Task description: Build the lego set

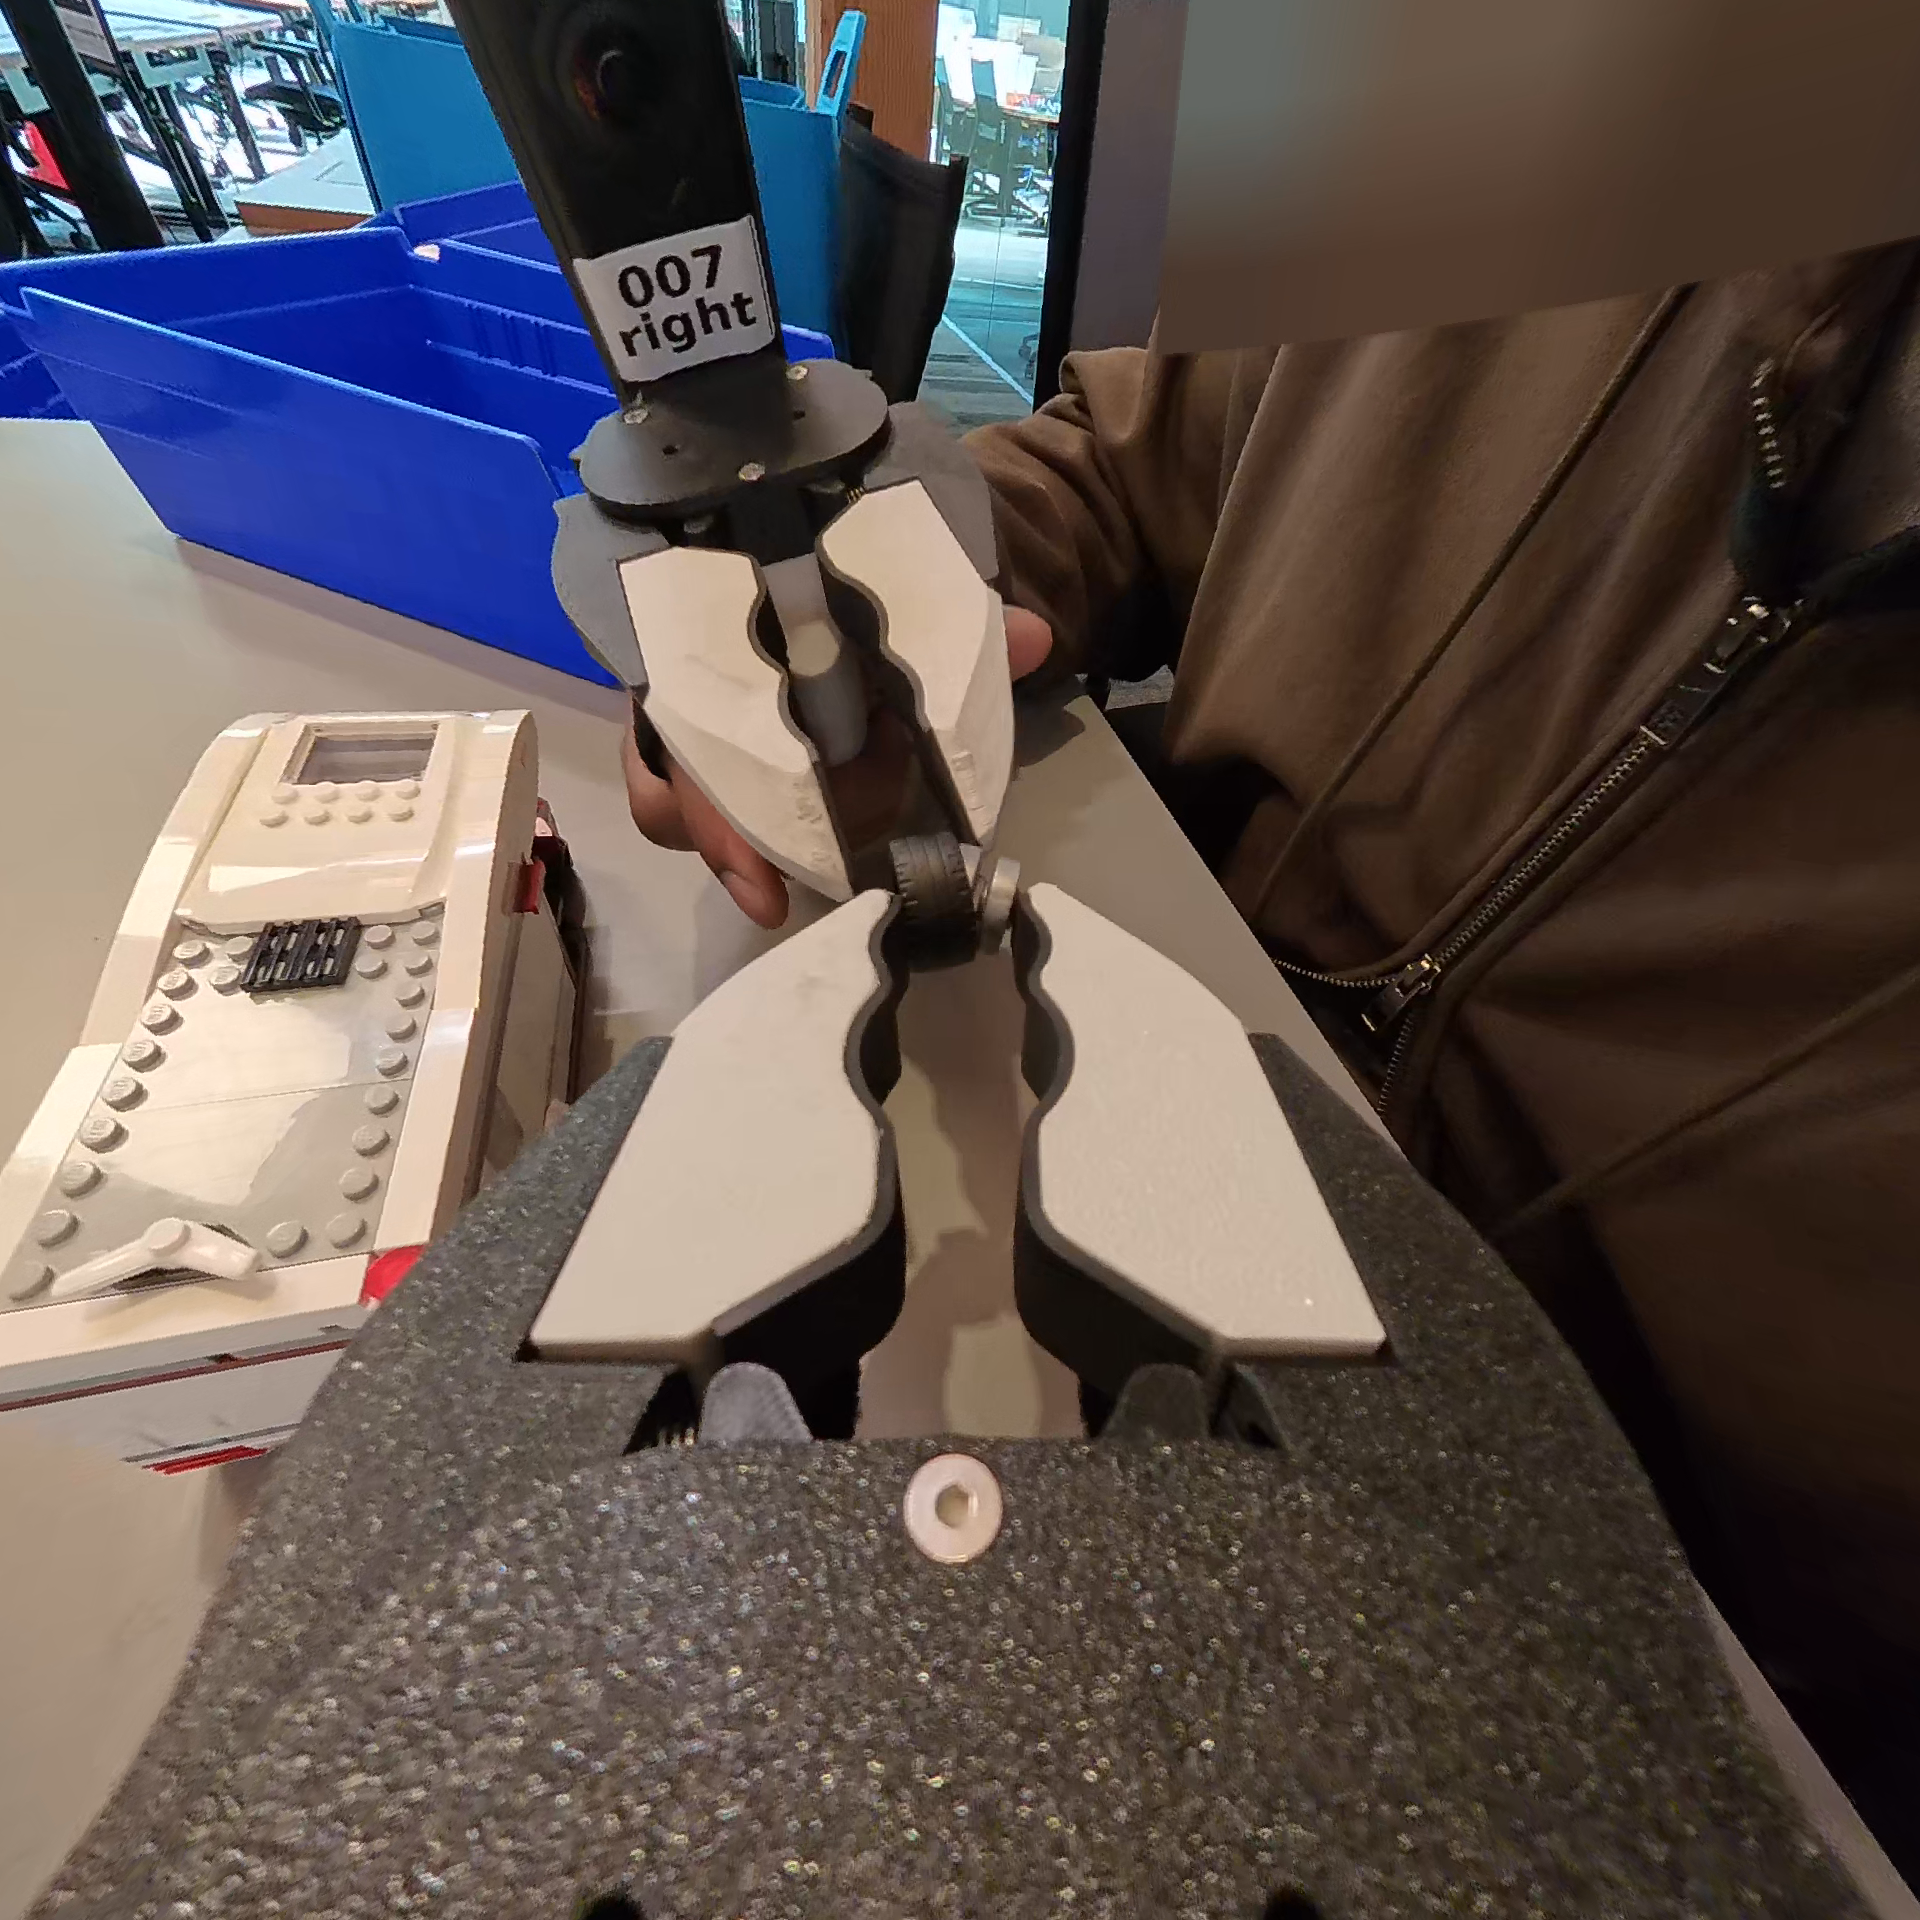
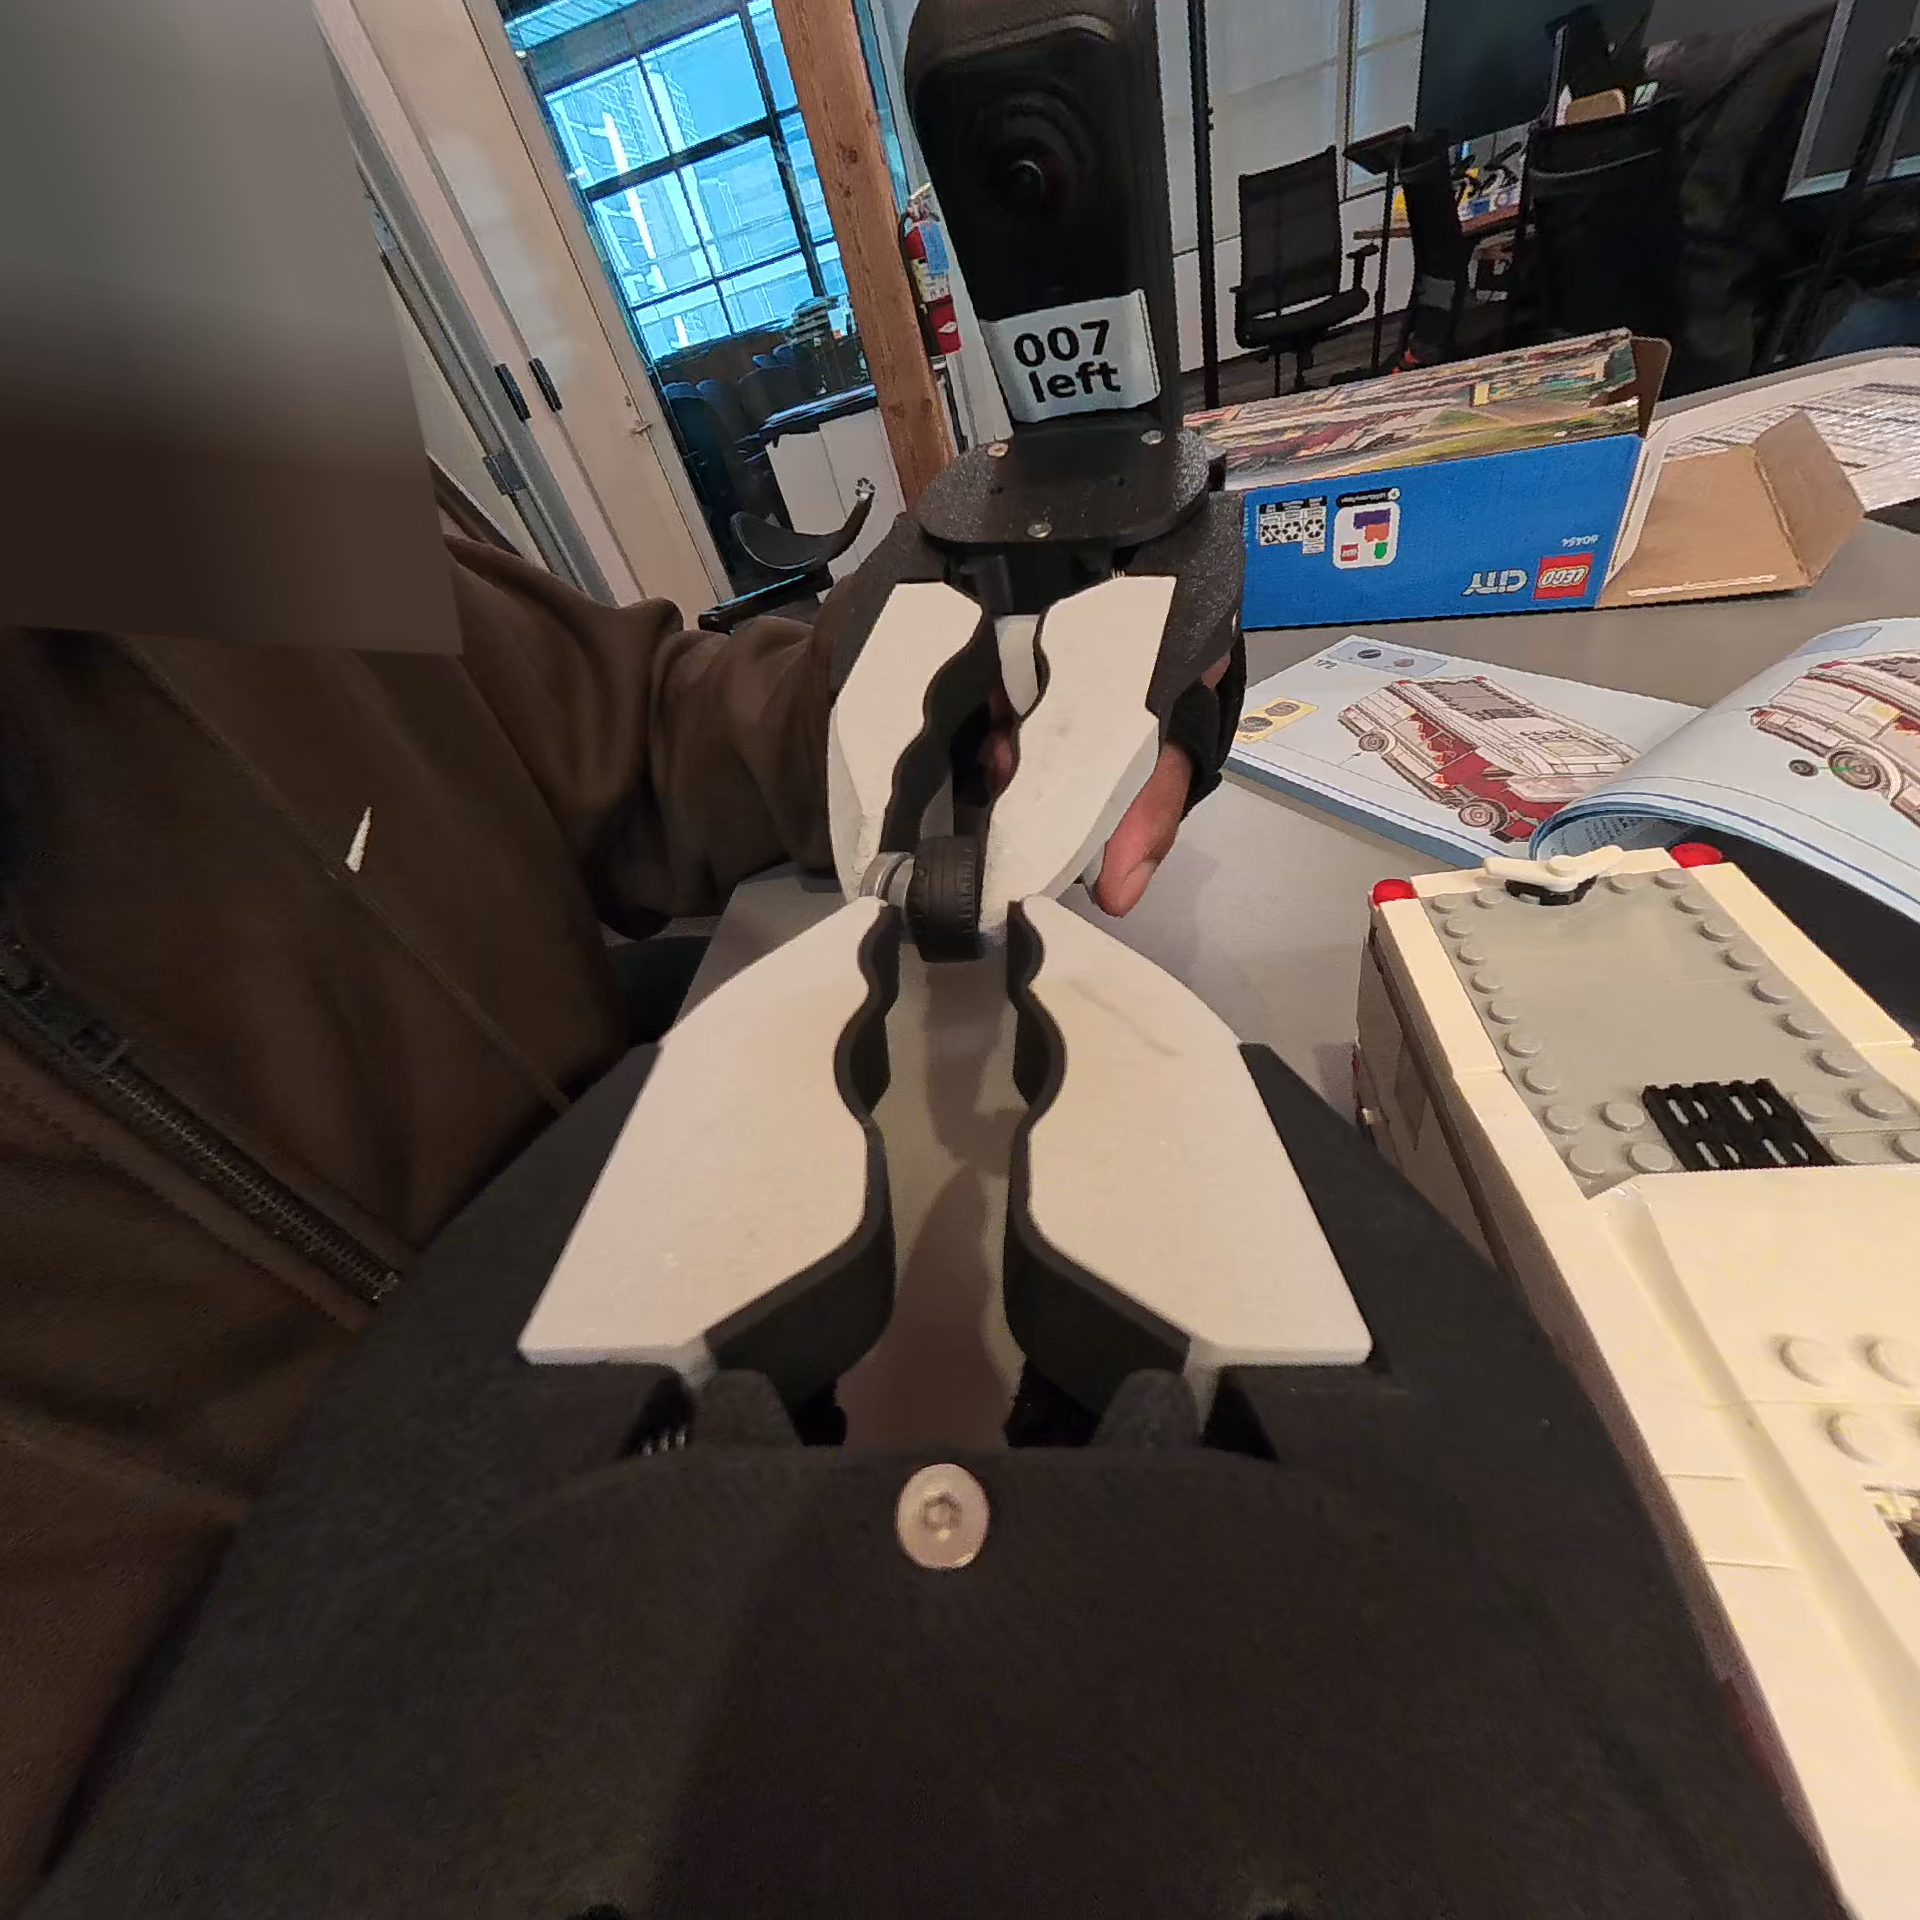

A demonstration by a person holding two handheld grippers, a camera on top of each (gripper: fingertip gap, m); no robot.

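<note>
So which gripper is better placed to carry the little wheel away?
Left, probably. The left gripper has a fingertip on each side of the little wheel, black tyre and grey hub together. The right gripper shows a gap beside the tyre in its own view.

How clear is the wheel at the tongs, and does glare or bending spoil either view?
Left wrist view: wheel fairly sharp, soft glare atop the van. Right wrist view: wheel clear, evenly lit; fisheye bends the van at the edge.
</note>
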